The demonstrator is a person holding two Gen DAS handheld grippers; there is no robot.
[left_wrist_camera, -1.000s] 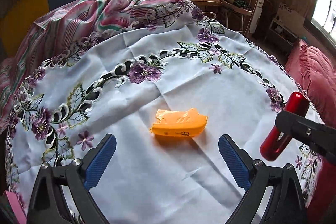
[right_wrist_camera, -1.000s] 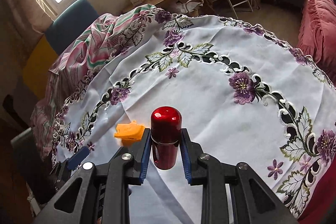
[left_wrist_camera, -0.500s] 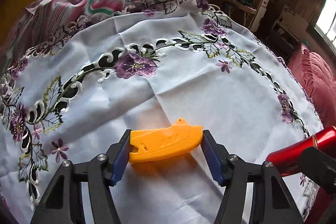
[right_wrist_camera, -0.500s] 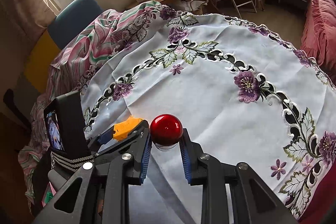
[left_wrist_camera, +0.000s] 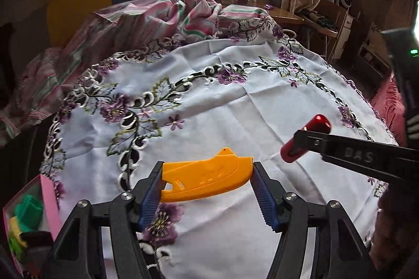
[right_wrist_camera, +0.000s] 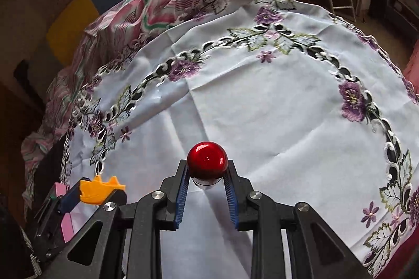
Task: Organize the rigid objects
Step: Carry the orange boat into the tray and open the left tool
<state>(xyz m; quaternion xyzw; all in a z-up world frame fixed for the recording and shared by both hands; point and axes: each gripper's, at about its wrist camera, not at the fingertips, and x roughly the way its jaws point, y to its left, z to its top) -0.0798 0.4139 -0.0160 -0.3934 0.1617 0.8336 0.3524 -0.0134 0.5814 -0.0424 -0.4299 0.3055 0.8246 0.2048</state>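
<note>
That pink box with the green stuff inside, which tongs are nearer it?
Left. The left tongs, gripping the orange piece, are just beside the pink box; the right tongs, holding the red cylinder, are farther off.

The pink box [left_wrist_camera: 48, 196] left of the left gripper [left_wrist_camera: 208, 183] is cut off by the edge; its contents are unclear. The red cylinder's [right_wrist_camera: 207, 161] lower end hides between the right gripper's [right_wrist_camera: 207, 190] fingers.

One orange piece [left_wrist_camera: 207, 180], one red cylinder [left_wrist_camera: 305, 139]
</note>
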